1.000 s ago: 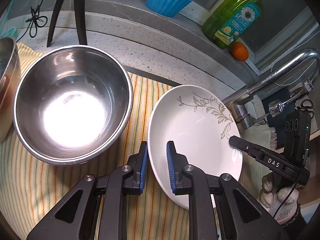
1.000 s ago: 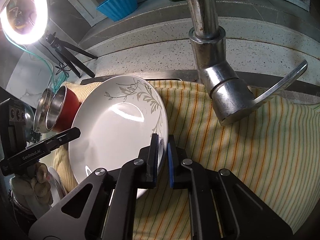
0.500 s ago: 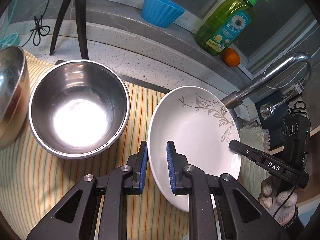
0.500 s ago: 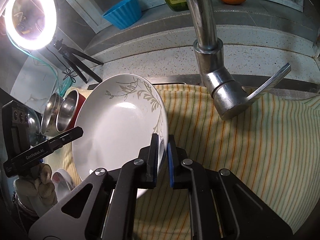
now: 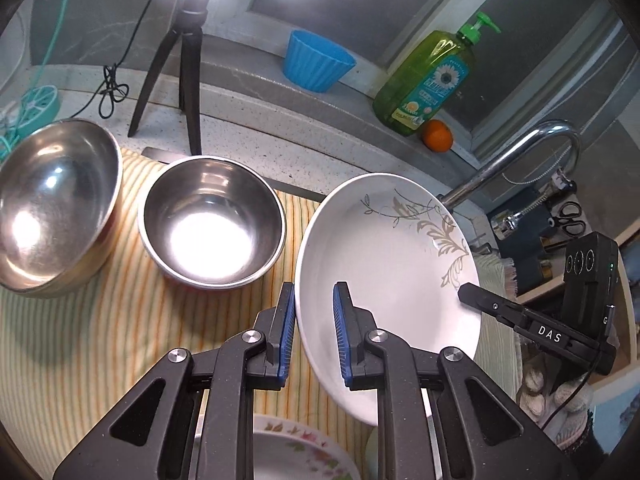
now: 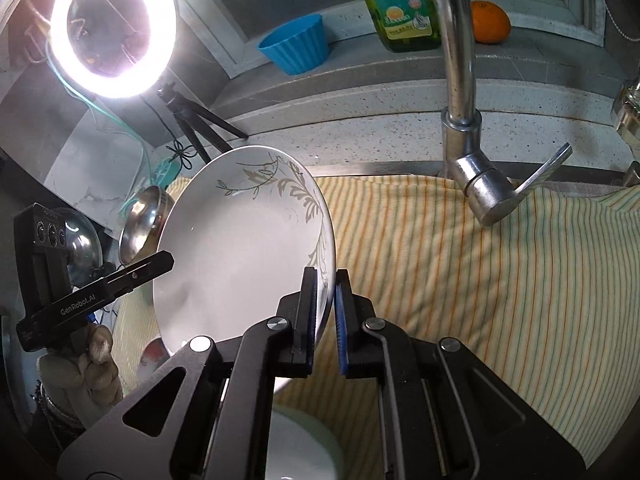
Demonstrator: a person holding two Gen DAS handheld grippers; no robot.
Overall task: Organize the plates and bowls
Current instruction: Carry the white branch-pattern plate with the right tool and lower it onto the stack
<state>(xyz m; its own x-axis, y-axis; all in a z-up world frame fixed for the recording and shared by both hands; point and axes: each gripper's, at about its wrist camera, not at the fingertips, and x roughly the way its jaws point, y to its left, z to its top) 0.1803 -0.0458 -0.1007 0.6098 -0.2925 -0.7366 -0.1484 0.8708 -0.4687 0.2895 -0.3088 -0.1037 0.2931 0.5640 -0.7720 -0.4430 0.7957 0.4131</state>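
- We are gripping the white plate [image 6: 240, 248] by its right rim with our right gripper [image 6: 327, 304], fingers clenched on the edge, holding it tilted above the striped cloth [image 6: 460, 280].
- Our left gripper [image 5: 314, 320] is sitting with its fingers released, straddling the plate's [image 5: 384, 264] left rim; one pad is looking close to it, though we cannot tell if it touches.
- Two steel bowls [image 5: 212, 220] are resting on the cloth, left of the plate.
- A flowered plate [image 5: 296, 456] is lying below our left gripper.

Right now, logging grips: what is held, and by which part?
The white plate, by its rim: right gripper clamps one edge, left gripper straddles the opposite edge.
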